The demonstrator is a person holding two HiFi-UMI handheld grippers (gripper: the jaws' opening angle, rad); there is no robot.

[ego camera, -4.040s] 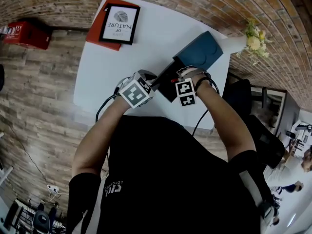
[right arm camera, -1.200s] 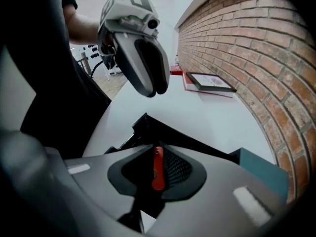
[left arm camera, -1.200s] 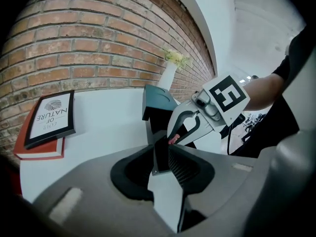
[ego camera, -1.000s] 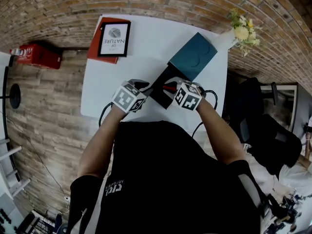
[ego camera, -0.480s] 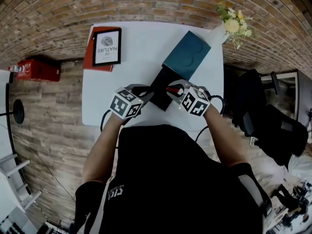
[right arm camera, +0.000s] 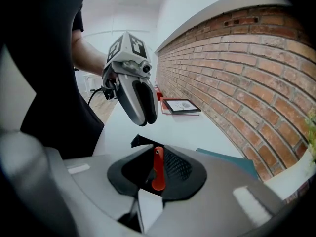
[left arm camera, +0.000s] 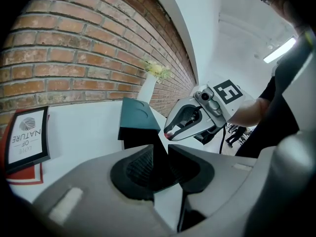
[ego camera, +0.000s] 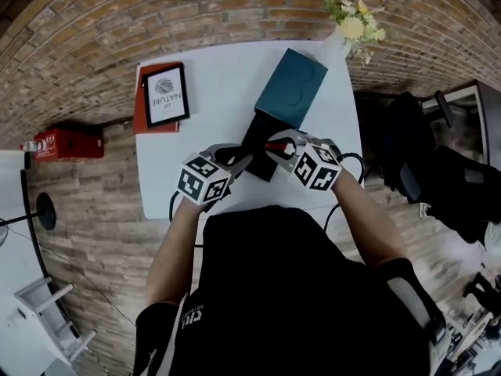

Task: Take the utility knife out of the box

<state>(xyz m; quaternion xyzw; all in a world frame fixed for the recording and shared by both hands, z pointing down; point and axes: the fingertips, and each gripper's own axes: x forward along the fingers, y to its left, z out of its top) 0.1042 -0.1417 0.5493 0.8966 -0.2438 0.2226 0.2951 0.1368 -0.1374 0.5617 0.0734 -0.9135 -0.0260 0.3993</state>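
Utility knife (right arm camera: pixel 157 169), red and slim, stands pinched between the jaws of the right gripper (ego camera: pixel 278 147). The pads are pressed onto its flat sides, and its long axis runs almost straight along the line the gripper points, tip away from the camera. In the head view the same utility knife shows as a short red streak at the right-hand edge of the black tray (ego camera: pixel 260 153), the inner part of the box. Whether it is fully clear of the tray or only just above its rim cannot be told. The tray is drawn out toward the person from the teal sleeve (ego camera: pixel 291 87), which lies farther off on the white tabletop (ego camera: pixel 211 92). The left gripper (ego camera: pixel 241 160) is closed on the tray's near left edge, a dark wall filling the gap between its jaws in the left gripper view. The two grippers face each other across the tray, close but apart. The knife is on the right side, so the right hand seems the one to carry it off (probably up and away to the right) while the left steadies the box. Farther out are a framed print (ego camera: pixel 165 94) at the far left corner and flowers (ego camera: pixel 352 20) at the far right, against a brick wall (ego camera: pixel 235 14).
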